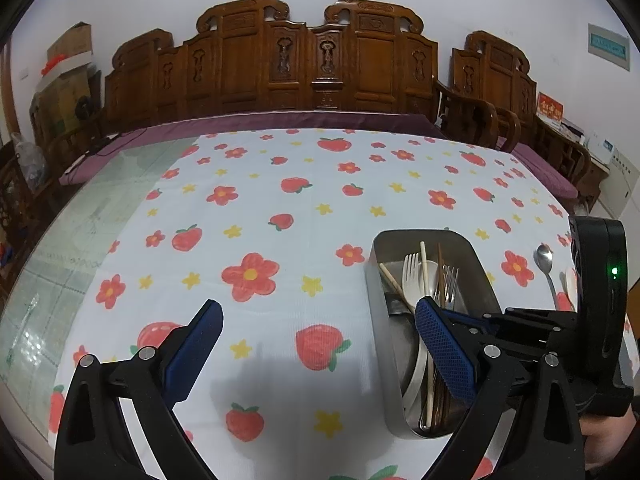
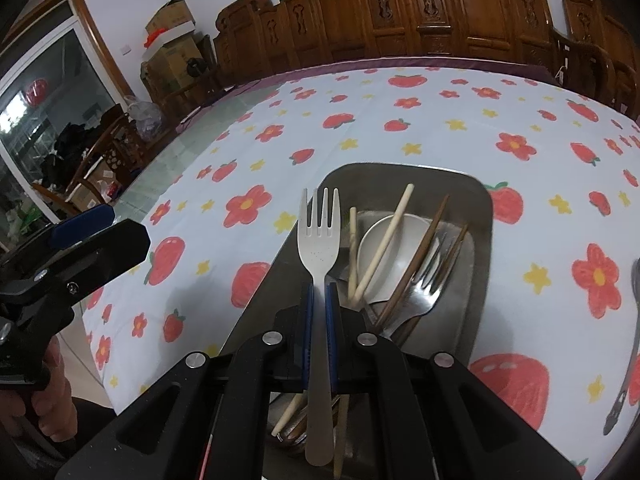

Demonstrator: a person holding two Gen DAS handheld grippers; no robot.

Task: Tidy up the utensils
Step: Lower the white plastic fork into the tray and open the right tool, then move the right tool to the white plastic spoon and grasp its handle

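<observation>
A steel tray (image 2: 400, 169) on the flowered cloth holds pale chopsticks (image 2: 384, 236), brown chopsticks (image 2: 424, 252), a metal fork (image 2: 430, 280) and a white spoon (image 2: 390, 264). My right gripper (image 2: 319, 292) is shut on the handle of a white fork (image 2: 320, 236), whose tines point away over the tray's left side. My left gripper (image 1: 320, 316) stands wide open with nothing between its fingers, just left of the tray (image 1: 416, 233); its right finger (image 1: 440, 344) overlaps the tray's edge. The white fork (image 1: 410, 280) shows there among the utensils.
A metal spoon (image 1: 544, 260) lies on the cloth to the right of the tray, also at the right edge (image 2: 632, 320). Carved wooden chairs (image 1: 304, 60) line the table's far side. Bare glass tabletop (image 1: 60, 260) borders the cloth on the left.
</observation>
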